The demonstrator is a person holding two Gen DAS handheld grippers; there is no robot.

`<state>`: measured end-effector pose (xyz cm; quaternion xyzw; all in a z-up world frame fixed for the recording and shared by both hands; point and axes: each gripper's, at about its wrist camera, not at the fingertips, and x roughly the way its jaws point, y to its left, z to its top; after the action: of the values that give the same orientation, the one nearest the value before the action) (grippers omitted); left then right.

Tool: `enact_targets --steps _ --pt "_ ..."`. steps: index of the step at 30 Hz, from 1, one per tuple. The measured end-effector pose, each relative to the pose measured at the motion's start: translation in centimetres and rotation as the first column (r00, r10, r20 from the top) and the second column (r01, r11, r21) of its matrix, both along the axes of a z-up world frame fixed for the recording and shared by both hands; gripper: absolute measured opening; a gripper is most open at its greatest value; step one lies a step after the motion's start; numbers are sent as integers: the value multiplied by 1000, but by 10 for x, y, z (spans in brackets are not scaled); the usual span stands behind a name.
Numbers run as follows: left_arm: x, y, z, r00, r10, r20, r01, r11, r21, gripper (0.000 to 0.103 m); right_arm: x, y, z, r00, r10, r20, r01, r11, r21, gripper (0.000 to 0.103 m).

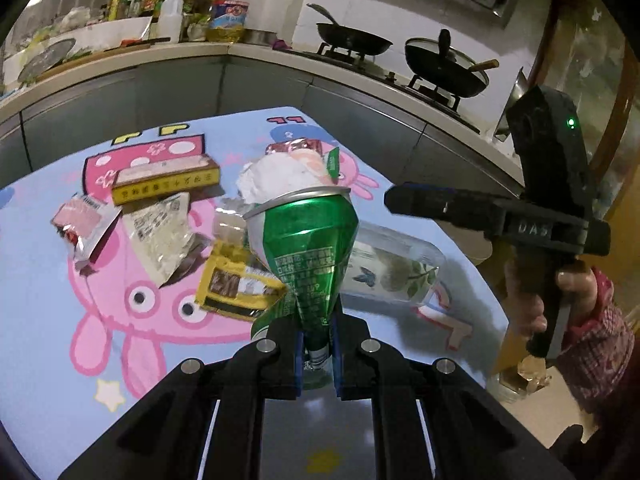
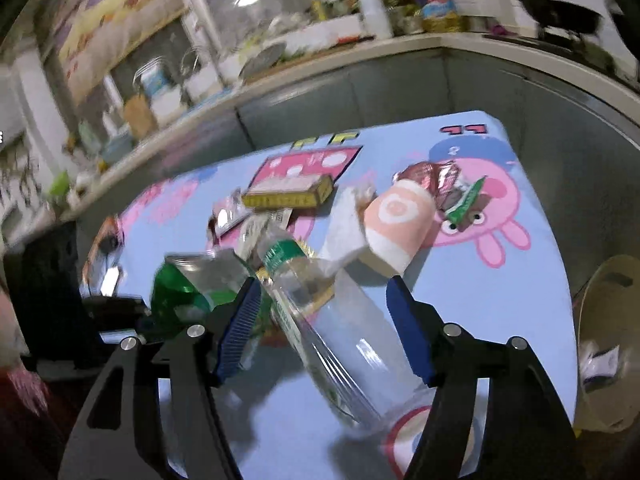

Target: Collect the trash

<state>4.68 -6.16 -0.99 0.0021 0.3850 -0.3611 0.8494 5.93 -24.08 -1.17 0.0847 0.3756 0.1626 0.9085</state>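
Observation:
A crushed green can [image 1: 304, 248] sticks up from my left gripper [image 1: 318, 340], which is shut on its lower end above the table. A clear plastic bottle [image 2: 344, 320] lies on the blue cartoon tablecloth [image 2: 520, 300]. My right gripper [image 2: 324, 320] is open, with one blue pad on each side of the bottle and a gap at the right pad. In the left wrist view the bottle [image 1: 392, 268] lies behind the can, and the right gripper [image 1: 394, 198] hangs above it in a hand with a red patterned sleeve. The can [image 2: 180, 292] also shows at the left of the right wrist view.
More trash lies on the cloth: a yellow box [image 1: 166, 180], wrappers [image 1: 160, 236], a yellow packet [image 1: 236, 284], crumpled white paper [image 1: 280, 176] and a pink paper cup [image 2: 400, 224]. A beige bin [image 2: 608, 340] stands past the table's right edge. Kitchen counter and stove with pans [image 1: 444, 64] run behind.

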Motion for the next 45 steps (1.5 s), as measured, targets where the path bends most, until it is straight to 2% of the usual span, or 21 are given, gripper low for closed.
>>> enact_targets --steps 2,4,6,8,14,17,20,22,25,31,35,39,45 --pt "0 11 -2 1000 16 -10 -17 1000 -8 11 4 12 -3 998 57 -23 -59 995 -81 70" --pt "2 23 -5 999 34 -25 -35 999 -16 11 6 26 -9 993 109 -38 -114 976 -184 80" --pt "4 30 -7 998 48 -39 -49 999 -22 11 10 36 -18 986 150 -69 -162 952 -260 81" --pt "6 36 -10 997 60 -54 -61 998 -32 11 13 38 -29 979 177 -96 -198 937 -287 88" --pt "7 37 -10 995 67 -69 -70 997 -45 11 12 38 -46 971 189 -149 -223 940 -258 89" --pt "7 36 -11 995 70 -74 -73 997 -38 11 4 42 -54 973 180 -144 -213 941 -263 89" --pt "7 35 -13 993 94 -78 -95 995 -13 11 0 41 -61 983 138 -122 -166 952 -256 84" --pt "6 35 -14 991 115 -74 -114 993 15 11 -2 37 -63 989 100 -110 -122 969 -216 74" --pt "5 36 -12 988 144 -55 -141 989 49 11 -7 33 -65 993 53 -104 -69 986 -153 64" --pt "2 38 -11 982 184 -33 -180 978 105 11 -26 33 -63 995 -20 -98 12 997 -74 62" --pt "1 39 -11 980 195 -28 -191 975 115 12 -39 34 -62 994 -64 -90 63 998 -20 61" --pt "0 41 -12 979 203 -27 -198 973 121 12 -46 41 -65 993 -70 -94 67 997 -28 62" --pt "0 40 -12 977 212 -27 -207 970 130 13 -50 51 -69 994 -56 -90 47 994 -99 64"
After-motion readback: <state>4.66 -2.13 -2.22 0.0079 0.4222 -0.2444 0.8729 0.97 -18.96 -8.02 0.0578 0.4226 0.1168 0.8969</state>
